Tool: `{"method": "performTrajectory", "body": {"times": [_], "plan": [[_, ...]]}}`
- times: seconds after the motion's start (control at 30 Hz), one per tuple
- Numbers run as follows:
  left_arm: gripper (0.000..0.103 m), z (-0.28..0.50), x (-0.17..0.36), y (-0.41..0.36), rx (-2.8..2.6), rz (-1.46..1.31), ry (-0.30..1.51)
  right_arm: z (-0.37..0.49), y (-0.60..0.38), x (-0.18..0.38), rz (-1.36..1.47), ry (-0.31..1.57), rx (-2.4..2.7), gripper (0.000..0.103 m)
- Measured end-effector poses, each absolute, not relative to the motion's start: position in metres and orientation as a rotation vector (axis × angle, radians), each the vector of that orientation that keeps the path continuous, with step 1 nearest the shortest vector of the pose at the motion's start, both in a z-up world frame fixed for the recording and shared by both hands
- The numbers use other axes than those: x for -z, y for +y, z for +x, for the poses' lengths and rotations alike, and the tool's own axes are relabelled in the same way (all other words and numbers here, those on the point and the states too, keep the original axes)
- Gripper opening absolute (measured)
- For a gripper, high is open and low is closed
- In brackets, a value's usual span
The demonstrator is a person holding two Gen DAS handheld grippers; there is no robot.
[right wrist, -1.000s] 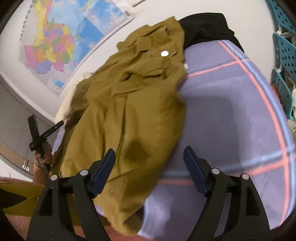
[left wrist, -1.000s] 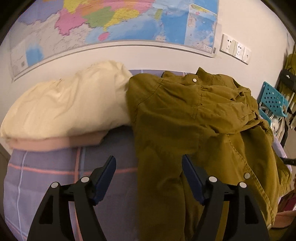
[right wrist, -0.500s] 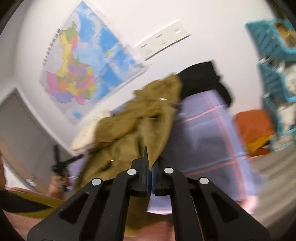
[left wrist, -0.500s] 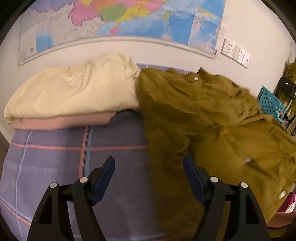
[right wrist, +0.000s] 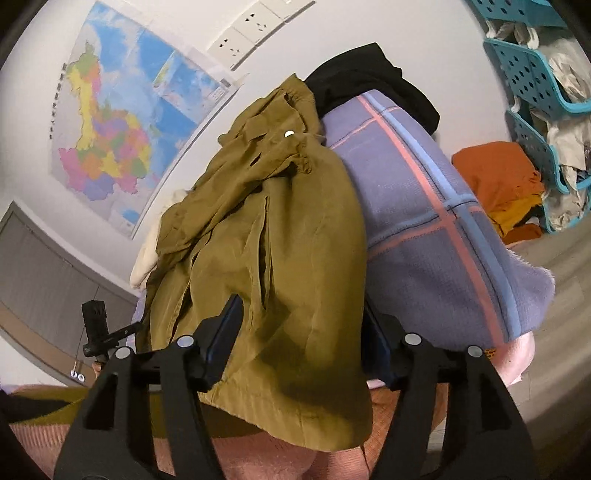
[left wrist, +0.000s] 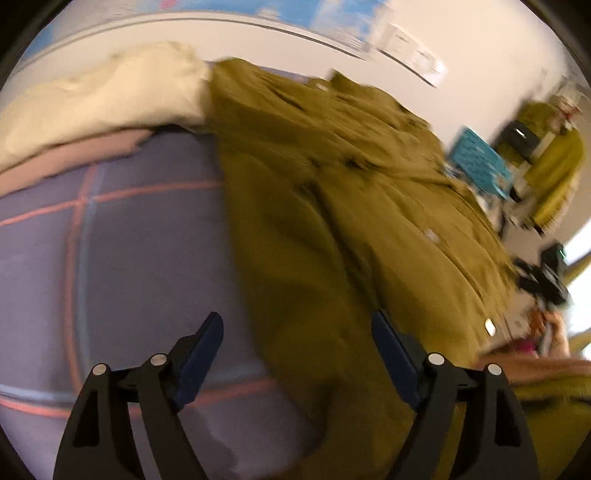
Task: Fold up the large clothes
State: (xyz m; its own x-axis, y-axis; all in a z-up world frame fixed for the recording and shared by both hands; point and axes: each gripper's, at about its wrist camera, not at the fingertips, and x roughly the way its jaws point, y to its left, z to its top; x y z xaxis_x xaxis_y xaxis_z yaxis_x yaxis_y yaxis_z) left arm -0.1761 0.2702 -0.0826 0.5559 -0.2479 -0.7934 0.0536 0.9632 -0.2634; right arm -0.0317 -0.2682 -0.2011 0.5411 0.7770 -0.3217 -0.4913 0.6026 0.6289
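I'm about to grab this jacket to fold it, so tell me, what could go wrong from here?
1. The olive jacket hangs over the near edge of the purple blanket; a tug by the open right gripper might slide it off.
2. The open left gripper sits half over blanket, so it may pinch blanket along with cloth.
3. The jacket touches the cream bedding; pulling could drag that too.

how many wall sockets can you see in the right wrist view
3, in a slanted row on the wall beside the map: one low, one in the middle, one cut by the top edge. More may lie beyond the frame.
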Motion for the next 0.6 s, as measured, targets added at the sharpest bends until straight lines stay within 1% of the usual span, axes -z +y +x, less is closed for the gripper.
{"method": "performTrajectory", "body": {"times": [0.13,0.17,0.2,0.23,0.27,0.3,0.37,0.4,0.43,0.5,0.53,0.6], "plan": [[0.08,-0.186,0.093,0.238,0.224,-0.096,0.977,-0.034,-0.271,0.208,0.541,0.626,-0.848,0.064],[0.075,-0.185,0.094,0.235,0.219,-0.082,0.972,-0.034,-0.27,0.21,0.548,0.626,-0.861,0.058],[0.046,-0.185,0.093,0.235,0.208,-0.088,0.964,-0.034,-0.267,0.211,0.546,0.63,-0.878,0.037],[0.028,-0.184,0.092,0.24,0.179,-0.111,0.961,-0.034,-0.264,0.211,0.539,0.635,-0.886,0.027],[0.012,-0.181,0.091,0.25,0.177,-0.176,0.972,-0.035,-0.261,0.21,0.538,0.632,-0.9,0.013],[0.004,-0.178,0.088,0.258,0.182,-0.232,0.973,-0.037,-0.261,0.209,0.552,0.621,-0.924,0.012],[0.004,-0.181,0.077,0.272,0.137,-0.266,0.941,-0.05,-0.264,0.193,0.576,0.548,-0.988,0.01],[0.004,-0.186,0.064,0.28,0.121,-0.278,0.907,-0.057,-0.265,0.185,0.568,0.514,-1.007,0.009],[0.004,-0.19,0.053,0.287,0.117,-0.304,0.877,-0.07,-0.268,0.171,0.558,0.46,-1.034,0.006],[0.004,-0.199,0.032,0.298,0.083,-0.307,0.818,-0.09,-0.27,0.153,0.528,0.38,-1.09,0.005],[0.004,-0.202,0.026,0.3,0.067,-0.287,0.801,-0.097,-0.269,0.147,0.51,0.361,-1.106,0.004],[0.007,-0.204,0.026,0.301,0.079,-0.263,0.818,-0.101,-0.259,0.147,0.45,0.391,-1.133,0.006]]}}
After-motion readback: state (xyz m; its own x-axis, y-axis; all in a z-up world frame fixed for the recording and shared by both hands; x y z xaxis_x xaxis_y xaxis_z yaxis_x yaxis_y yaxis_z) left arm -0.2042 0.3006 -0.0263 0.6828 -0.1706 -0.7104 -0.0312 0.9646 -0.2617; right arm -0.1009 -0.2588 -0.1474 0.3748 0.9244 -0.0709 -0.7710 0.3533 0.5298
